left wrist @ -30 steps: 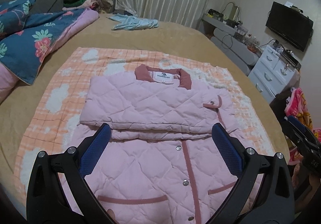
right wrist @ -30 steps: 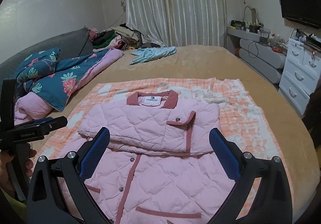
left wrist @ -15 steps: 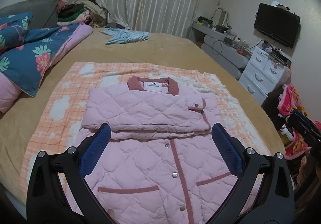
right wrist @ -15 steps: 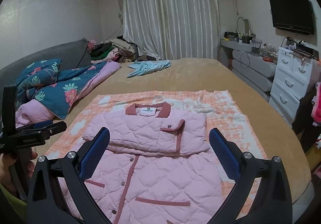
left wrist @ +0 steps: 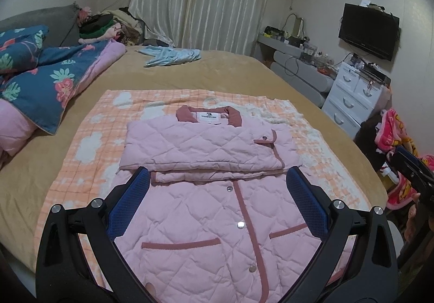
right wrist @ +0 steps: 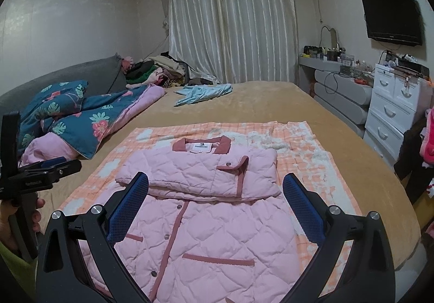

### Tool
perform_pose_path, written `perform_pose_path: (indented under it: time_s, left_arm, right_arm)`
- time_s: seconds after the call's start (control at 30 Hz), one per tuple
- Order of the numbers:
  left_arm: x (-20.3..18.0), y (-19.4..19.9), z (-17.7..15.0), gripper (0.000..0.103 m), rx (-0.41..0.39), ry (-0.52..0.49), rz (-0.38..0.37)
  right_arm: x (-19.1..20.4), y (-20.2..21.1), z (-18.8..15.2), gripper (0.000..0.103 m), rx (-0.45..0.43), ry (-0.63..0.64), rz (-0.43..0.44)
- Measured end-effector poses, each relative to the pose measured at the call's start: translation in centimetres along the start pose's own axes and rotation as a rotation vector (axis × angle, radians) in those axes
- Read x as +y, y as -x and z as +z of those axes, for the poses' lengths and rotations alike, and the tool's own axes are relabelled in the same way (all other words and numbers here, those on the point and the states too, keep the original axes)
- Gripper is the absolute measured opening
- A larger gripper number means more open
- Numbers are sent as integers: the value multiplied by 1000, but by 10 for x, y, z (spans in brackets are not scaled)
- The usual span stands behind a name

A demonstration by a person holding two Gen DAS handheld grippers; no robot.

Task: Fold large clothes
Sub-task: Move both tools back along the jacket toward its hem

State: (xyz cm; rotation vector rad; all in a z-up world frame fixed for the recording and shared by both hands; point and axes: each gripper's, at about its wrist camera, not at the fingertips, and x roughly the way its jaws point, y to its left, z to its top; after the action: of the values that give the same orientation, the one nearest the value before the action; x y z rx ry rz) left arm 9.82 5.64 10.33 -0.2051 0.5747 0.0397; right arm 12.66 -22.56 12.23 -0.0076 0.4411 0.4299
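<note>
That pink quilted jacket point(left wrist: 217, 221) lying on the checked blanket point(left wrist: 89, 140) looks soft, puffy and light, so with both grippers point(left wrist: 217, 202) point(right wrist: 214, 201) hovering wide open I'd pinch the near hem corners.

jacket point(left wrist: 206, 210) on blanket point(left wrist: 89, 140), blanket on bed point(left wrist: 244, 75) | quilt point(left wrist: 40, 83) left of blanket | garment point(left wrist: 171, 56) behind blanket | drawers point(left wrist: 352, 96) right of bed

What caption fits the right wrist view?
Open right hand-held gripper above a pink jacket, sleeves folded across its chest, on a checked blanket.
</note>
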Motion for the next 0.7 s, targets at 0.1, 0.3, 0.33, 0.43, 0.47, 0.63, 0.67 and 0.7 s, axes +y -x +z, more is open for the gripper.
perform_pose_path:
  time_s: [0.1, 0.3, 0.33, 0.43, 0.47, 0.63, 0.67, 0.7]
  left_arm:
    - [5, 3, -8, 94, -1, 3, 8]
    - [12, 8, -20, 94, 14, -3, 30]
    - [14, 9, -22, 94, 15, -3, 32]
    - [19, 15, -27, 94, 15, -1, 45]
    - [21, 16, -28, 94, 16, -2, 48]
    - [32, 21, -36, 94, 22, 0, 76]
    - [34, 22, -38, 94, 22, 2, 79]
    - [36, 23, -39, 94, 23, 4, 84]
  right_arm:
    - [-6, 4, -5, 99, 1, -4, -12]
    - [-18, 12, -14, 99, 5, -23, -29]
    - [-19, 14, -16, 99, 7, -25, -30]
    - [-21, 16, -22, 99, 16, -24, -37]
    - [-22, 17, -24, 99, 18, -25, -39]
    - [-24, 18, -37, 99, 38, -29, -44]
    - [-25, 18, -39, 99, 43, -28, -47]
    - [-26, 17, -40, 99, 45, -28, -48]
